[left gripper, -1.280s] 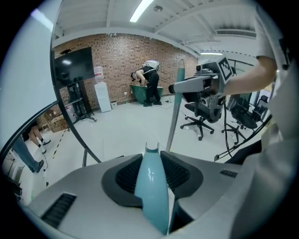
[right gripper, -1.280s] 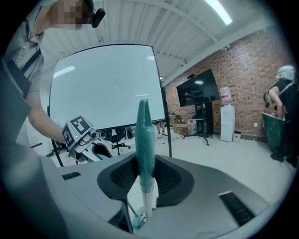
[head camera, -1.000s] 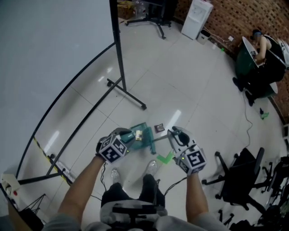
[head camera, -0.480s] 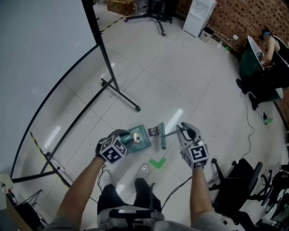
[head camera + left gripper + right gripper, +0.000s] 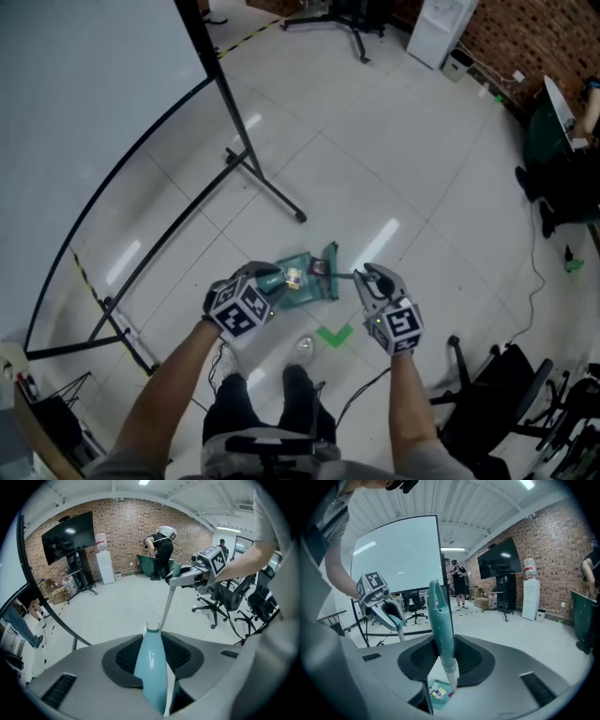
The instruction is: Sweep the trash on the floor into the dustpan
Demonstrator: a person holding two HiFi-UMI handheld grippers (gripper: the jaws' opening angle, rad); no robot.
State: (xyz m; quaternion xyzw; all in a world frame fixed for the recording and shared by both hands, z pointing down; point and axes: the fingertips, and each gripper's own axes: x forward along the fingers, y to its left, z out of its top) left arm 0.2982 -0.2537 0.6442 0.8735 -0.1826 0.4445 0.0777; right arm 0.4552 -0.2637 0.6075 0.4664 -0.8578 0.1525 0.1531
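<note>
Two scraps of trash at the teal dustpan [image 5: 309, 289] on the floor.
A yellowish scrap [image 5: 292, 276] lies inside it, a dark scrap [image 5: 317, 267] at its open edge beside the broom head [image 5: 330, 272]. The left gripper [image 5: 266, 281] clamps the dustpan's handle and the right gripper [image 5: 366, 277] the broom's stick. A green tape mark [image 5: 335, 334] lies near the dustpan, a black stand leg [image 5: 267, 192] beyond.

The small dark packet of trash [image 5: 318, 267], earlier lying on the white floor tiles apart from the teal plastic dustpan [image 5: 306, 292], is now at the dustpan's open mouth. The teal hand brush [image 5: 331, 273] has swept across and its head stands just behind the packet. The right gripper [image 5: 364, 277], clamped on the brush's handle, has come nearer the dustpan.
</note>
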